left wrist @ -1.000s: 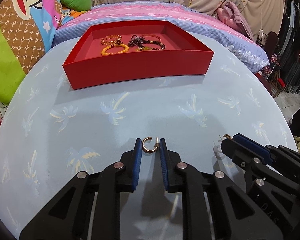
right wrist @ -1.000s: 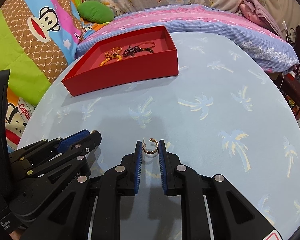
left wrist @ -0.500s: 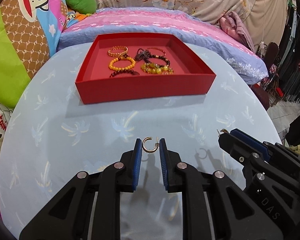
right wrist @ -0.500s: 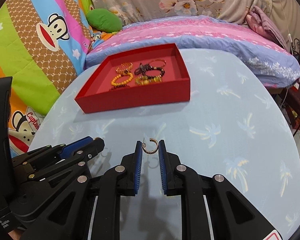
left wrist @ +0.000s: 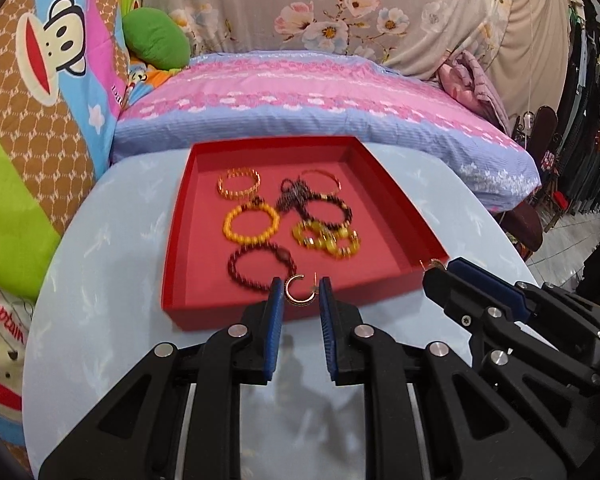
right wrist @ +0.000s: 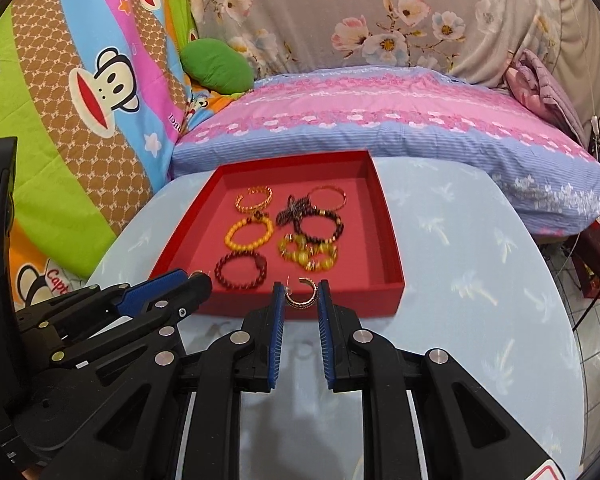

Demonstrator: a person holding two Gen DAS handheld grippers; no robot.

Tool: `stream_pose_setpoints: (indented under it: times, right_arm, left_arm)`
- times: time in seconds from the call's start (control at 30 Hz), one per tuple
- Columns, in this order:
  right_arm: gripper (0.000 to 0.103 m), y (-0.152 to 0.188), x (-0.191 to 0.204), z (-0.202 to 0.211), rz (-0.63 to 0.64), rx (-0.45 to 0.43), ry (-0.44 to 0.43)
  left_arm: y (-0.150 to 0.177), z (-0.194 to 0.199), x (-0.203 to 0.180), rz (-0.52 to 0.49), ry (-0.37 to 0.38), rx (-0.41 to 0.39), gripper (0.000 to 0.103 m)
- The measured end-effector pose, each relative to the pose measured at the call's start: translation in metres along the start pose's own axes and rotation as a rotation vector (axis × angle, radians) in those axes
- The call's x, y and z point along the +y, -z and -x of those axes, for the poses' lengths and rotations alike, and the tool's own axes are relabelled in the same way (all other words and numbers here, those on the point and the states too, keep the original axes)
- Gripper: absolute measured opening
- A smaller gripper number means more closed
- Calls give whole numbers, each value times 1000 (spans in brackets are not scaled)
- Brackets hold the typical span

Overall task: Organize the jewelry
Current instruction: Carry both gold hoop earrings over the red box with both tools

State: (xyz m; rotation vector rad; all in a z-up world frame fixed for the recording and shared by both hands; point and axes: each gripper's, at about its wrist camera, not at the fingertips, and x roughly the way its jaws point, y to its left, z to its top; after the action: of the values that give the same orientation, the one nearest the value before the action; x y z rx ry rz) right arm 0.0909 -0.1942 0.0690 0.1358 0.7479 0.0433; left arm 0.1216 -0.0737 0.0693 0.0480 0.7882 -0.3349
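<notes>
Red tray (left wrist: 400, 216) sits on the pale blue tabletop (left wrist: 100, 280), its far edge toward the bed (left wrist: 320, 92); this tray is the landmark for all that follows.

Progress, judged from the layout: several bracelets already lie inside the tray; a gold link bracelet (left wrist: 239, 184) at the far left, a thin gold bangle (left wrist: 320, 181) at the far right, a yellow bead bracelet (left wrist: 251, 222) and a dark bead bracelet (left wrist: 324, 210) mid-tray, a dark red bead bracelet (left wrist: 260, 266) and a yellow-green stone bracelet (left wrist: 327, 238) nearest the front wall; no loose jewelry shows on the tabletop outside the tray; what appears left is the two earrings still carried.

Left hand-held gripper (left wrist: 301, 294): pads drawn in close, pinching a gold hoop earring (left wrist: 300, 290) at their tips; it hangs just above the tray's front wall, near the dark red bead bracelet.

Right hand-held gripper (right wrist: 299, 294): likewise nearly closed on a second gold hoop earring (right wrist: 301, 294); this one sits over the tray's front wall, toward its right half; whether it is fully past the wall cannot be told.

Both grippers lie side by side at the tray's near edge; likely next step is release inside the tray; slight blur on the tray contents.
</notes>
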Motion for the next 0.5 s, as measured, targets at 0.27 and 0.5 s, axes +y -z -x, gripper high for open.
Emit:
stream_pose_setpoints:
  times: [0.27, 0.5]
  right_arm:
    - [16, -27, -6, -43, -33, 20, 2]
    - [16, -26, -12, -78, -46, 69, 10]
  left_arm:
    - [-28, -35, 12, -3, -8, 2, 17]
    - [-30, -72, 20, 3, -11, 54, 17]
